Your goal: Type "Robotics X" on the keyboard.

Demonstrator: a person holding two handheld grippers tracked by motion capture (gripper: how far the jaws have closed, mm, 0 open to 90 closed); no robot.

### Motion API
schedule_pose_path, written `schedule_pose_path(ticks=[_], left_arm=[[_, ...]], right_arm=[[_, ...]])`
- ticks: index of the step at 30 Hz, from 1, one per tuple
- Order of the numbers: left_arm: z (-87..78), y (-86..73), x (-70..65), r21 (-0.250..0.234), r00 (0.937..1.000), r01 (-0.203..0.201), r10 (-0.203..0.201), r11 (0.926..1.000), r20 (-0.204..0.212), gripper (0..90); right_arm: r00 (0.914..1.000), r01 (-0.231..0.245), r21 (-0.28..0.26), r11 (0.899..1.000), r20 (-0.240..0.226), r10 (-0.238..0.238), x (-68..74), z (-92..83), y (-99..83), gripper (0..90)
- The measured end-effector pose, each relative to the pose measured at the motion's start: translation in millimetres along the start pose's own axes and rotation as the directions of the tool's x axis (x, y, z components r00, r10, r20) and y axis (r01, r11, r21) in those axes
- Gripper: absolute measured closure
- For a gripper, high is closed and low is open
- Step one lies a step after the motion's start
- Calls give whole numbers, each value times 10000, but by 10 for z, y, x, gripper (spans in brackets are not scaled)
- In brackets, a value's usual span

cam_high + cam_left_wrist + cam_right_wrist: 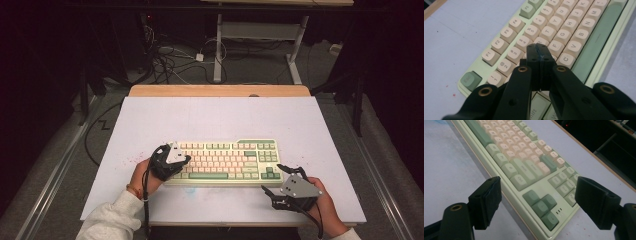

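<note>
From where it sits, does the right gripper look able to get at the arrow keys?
Probably yes: the right gripper, jaws wide open, sits just off the keyboard's near corner, with nothing between it and the arrow keys.

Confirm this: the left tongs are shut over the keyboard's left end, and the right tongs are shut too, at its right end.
Wrong about the right tongs: the right gripper view shows their jaws wide apart, open, framing the keyboard's arrow keys. The left tongs are indeed shut, over the keyboard's left end.

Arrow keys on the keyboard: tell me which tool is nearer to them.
Right. The right tool, jaws open, sits just off the keyboard's right end beside the arrow keys. The left tool, shut, is over the letter keys at the far left end.
</note>
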State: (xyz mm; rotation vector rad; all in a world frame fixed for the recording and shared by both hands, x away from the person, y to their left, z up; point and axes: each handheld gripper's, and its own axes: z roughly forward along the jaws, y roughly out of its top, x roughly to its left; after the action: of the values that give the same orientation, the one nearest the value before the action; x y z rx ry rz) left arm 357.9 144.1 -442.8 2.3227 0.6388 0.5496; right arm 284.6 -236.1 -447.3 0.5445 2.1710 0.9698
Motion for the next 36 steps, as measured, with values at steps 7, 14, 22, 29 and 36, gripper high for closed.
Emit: schedule_pose_path(ticks=[7,14,22,29,36], left_arm=[[-39,12,-25,-253,9998,-166,162,9995,-144,875],[-85,37,-58,-425,9994,-338,334,9985,-83,875],[-141,52,-112,-627,9991,-434,432,9971,-50,876],[-182,85,-184,-782,9976,-620,642,9950,259,876],[-181,126,-260,-858,9955,-780,823,9933,476,876]], right_arm=[[10000,1,28,10000,-8,-1,-3,6,-7,222],[10000,-16,12,10000,8,16,-8,4,-10,222],[10000,-9,-4,10000,22,9,-6,0,-6,222],[10000,-32,-35,10000,82,33,-17,-11,-1,222],[10000,31,13,10000,59,-31,-4,-1,2,222]])
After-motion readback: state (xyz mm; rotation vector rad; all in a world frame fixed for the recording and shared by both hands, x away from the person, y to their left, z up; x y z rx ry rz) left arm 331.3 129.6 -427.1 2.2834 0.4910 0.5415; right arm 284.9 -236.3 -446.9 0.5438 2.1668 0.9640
